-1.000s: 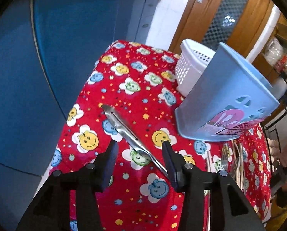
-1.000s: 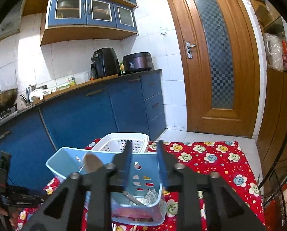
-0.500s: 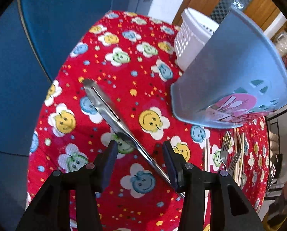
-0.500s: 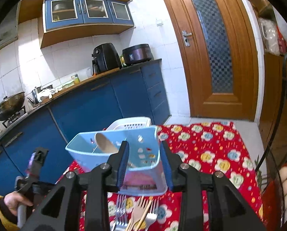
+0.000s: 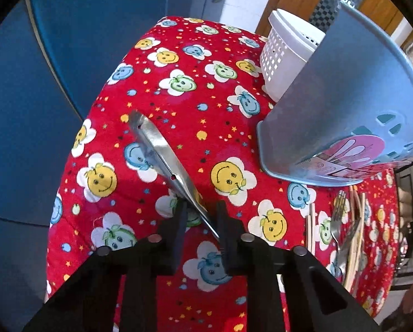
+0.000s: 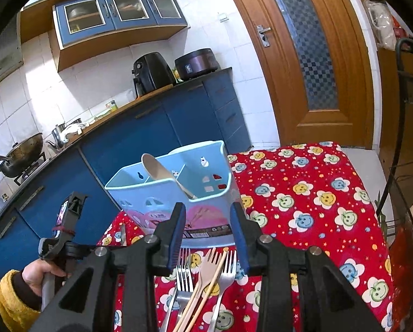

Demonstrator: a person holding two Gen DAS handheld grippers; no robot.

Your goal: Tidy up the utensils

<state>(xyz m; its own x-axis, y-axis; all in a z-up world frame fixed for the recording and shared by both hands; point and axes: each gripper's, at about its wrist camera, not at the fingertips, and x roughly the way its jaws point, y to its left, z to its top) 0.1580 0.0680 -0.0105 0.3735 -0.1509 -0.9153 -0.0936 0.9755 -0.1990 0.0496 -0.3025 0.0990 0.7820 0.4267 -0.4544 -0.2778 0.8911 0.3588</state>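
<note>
Steel tongs (image 5: 162, 152) lie on the red smiley tablecloth (image 5: 195, 63). My left gripper (image 5: 199, 207) has closed its fingers around the near end of the tongs. A light blue utensil holder (image 5: 342, 105) stands to the right; it also shows in the right wrist view (image 6: 176, 191) with a wooden spoon (image 6: 158, 170) inside. My right gripper (image 6: 207, 217) is open and empty, above a pile of forks (image 6: 184, 279) and chopsticks (image 6: 206, 285) in front of the holder.
A white perforated basket (image 5: 286, 52) stands behind the blue holder. Forks and chopsticks (image 5: 347, 235) lie at the right of the left wrist view. Blue kitchen cabinets (image 6: 151, 138) run behind the table. A wire rack (image 6: 408, 166) stands at the right.
My left gripper has moved down onto the tongs and its fingers have closed on them. My right gripper has pulled back and tilted down, bringing the forks and chopsticks into view.
</note>
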